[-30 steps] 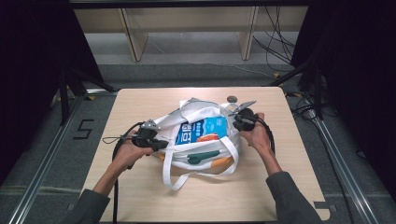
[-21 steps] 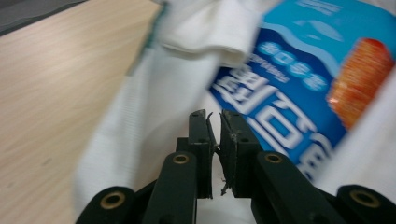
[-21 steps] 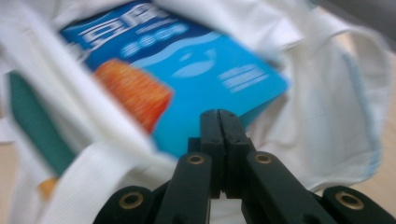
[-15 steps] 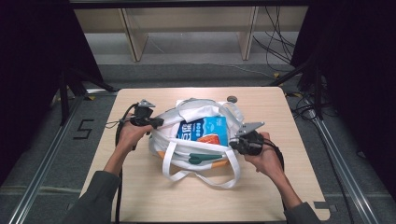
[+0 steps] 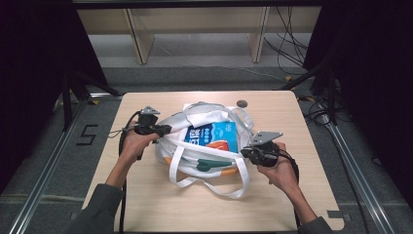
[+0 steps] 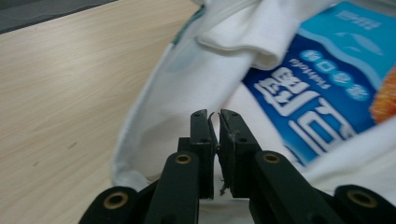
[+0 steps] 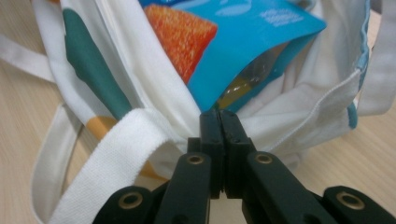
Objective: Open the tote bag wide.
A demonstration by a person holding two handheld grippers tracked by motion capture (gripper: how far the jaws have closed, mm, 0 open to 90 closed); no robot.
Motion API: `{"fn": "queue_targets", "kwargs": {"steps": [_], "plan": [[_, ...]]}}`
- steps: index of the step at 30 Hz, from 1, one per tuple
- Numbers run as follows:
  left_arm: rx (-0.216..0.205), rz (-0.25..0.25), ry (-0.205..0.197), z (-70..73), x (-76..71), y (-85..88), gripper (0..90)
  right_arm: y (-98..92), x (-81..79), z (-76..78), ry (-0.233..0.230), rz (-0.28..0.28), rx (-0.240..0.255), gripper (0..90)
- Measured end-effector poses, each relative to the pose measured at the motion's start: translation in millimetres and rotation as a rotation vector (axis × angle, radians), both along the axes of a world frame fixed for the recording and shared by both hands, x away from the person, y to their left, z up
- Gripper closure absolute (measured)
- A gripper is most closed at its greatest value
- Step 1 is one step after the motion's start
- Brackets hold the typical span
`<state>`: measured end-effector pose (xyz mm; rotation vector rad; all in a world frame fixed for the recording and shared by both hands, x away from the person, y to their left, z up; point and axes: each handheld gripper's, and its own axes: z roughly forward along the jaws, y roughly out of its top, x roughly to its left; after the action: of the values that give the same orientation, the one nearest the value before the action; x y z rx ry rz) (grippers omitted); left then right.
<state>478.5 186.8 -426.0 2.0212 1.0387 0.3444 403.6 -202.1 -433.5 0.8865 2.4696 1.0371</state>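
Compared with half a second ago, my right tool point(image 5: 249, 152) has hardly moved: it sits at the near right edge of the white tote bag point(image 5: 204, 146), jaws closed on the bag's rim cloth. My left tool point(image 5: 163, 129) has come lower along the bag's far left rim, jaws narrow, pinching a thin fold. The blue snack packet point(image 5: 214, 136) lies inside the bag, mid-desk point(image 5: 146, 204). I judge the mouth is being held open.
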Motion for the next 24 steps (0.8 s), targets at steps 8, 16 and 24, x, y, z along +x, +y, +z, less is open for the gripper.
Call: {"fn": "queue_targets", "kwargs": {"steps": [8, 16, 24], "plan": [[0.017, -0.076, 0.015, -6.1, -25.6, 1.3, 81.9, -2.2, -1.3, 2.2, -0.024, 0.013, 0.027, 88.2], [-0.014, -0.079, 0.026, -14.4, -38.9, 6.8, 81.8, -5.8, -3.4, 10.3, -0.048, -0.014, 0.081, 85.3], [-0.079, -0.080, -0.020, -4.3, -53.7, 3.9, 76.4, -14.1, -4.2, 17.8, -0.066, -0.034, 0.112, 79.4]]}}
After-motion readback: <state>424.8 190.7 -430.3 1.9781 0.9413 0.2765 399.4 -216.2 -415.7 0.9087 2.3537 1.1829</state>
